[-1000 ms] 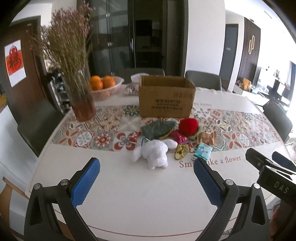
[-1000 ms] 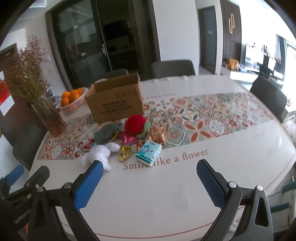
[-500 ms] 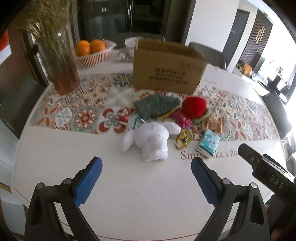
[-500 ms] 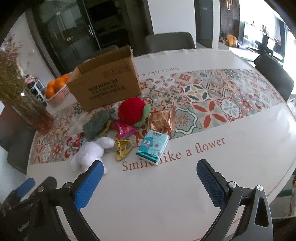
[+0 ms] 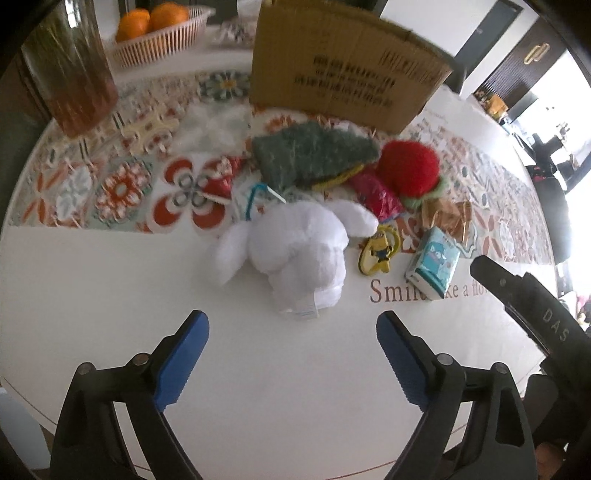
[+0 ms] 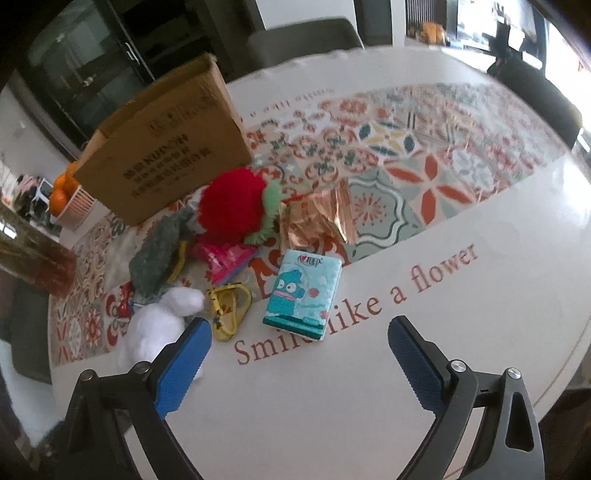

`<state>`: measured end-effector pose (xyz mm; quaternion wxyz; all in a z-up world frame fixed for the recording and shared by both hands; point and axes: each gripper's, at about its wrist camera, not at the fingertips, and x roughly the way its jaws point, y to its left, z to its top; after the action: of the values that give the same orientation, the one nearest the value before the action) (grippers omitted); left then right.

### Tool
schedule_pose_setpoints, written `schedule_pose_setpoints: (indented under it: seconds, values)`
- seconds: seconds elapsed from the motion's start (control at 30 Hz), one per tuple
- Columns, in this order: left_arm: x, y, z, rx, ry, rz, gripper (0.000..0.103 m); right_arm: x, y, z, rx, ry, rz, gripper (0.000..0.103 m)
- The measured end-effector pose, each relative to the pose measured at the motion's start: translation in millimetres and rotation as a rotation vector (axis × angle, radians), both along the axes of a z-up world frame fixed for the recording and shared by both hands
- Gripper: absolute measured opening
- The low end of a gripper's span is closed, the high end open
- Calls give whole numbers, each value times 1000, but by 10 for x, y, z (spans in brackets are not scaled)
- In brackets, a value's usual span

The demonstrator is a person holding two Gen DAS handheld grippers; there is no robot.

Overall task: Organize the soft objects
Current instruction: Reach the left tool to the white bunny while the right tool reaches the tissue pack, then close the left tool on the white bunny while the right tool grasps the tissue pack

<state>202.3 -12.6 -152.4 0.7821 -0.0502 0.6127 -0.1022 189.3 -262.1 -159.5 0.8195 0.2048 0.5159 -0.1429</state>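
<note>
Left gripper [image 5: 291, 354] and right gripper [image 6: 299, 354] both tilt steeply down over the table [image 5: 110, 295], jaws spread but just been closing slightly, nothing between. Soft pile mid-table before one cardboard box [image 5: 343, 77]: one white plush [image 5: 295, 247], one red pompom [image 6: 231, 205], one tissue pack [image 6: 301, 291]. Only left view shows two oranges [image 5: 151, 16].

We see a glass vase [image 5: 70, 74] of dried stems at the far left of the patterned table runner [image 5: 122, 184]. Beside it stands a white basket [image 5: 162, 40] holding oranges [image 5: 151, 16]. Dark chairs [image 6: 306, 35] surround the white table [image 5: 110, 295].
</note>
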Motion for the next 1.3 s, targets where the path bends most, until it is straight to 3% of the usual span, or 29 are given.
schedule_pose_setpoints:
  seconds: [0.3,0.6,1.07,1.2,1.3]
  values:
    - [191,-174,-204,20,51,72,87,299,-197,-360,104,99,24,89]
    - [449,-263,-453,81,85,122,80,572,-298,-601,140,166,27,85]
    - [677,-305,-760,127,125,133,63,841,-235,-833,80,229,60,78]
    - [682,-319,-784,125,101,130,60,850,-202,-844,43,215,89,61]
    - [644,-332,-808,120,84,128,58,797,-172,-840,38,208,101,60]
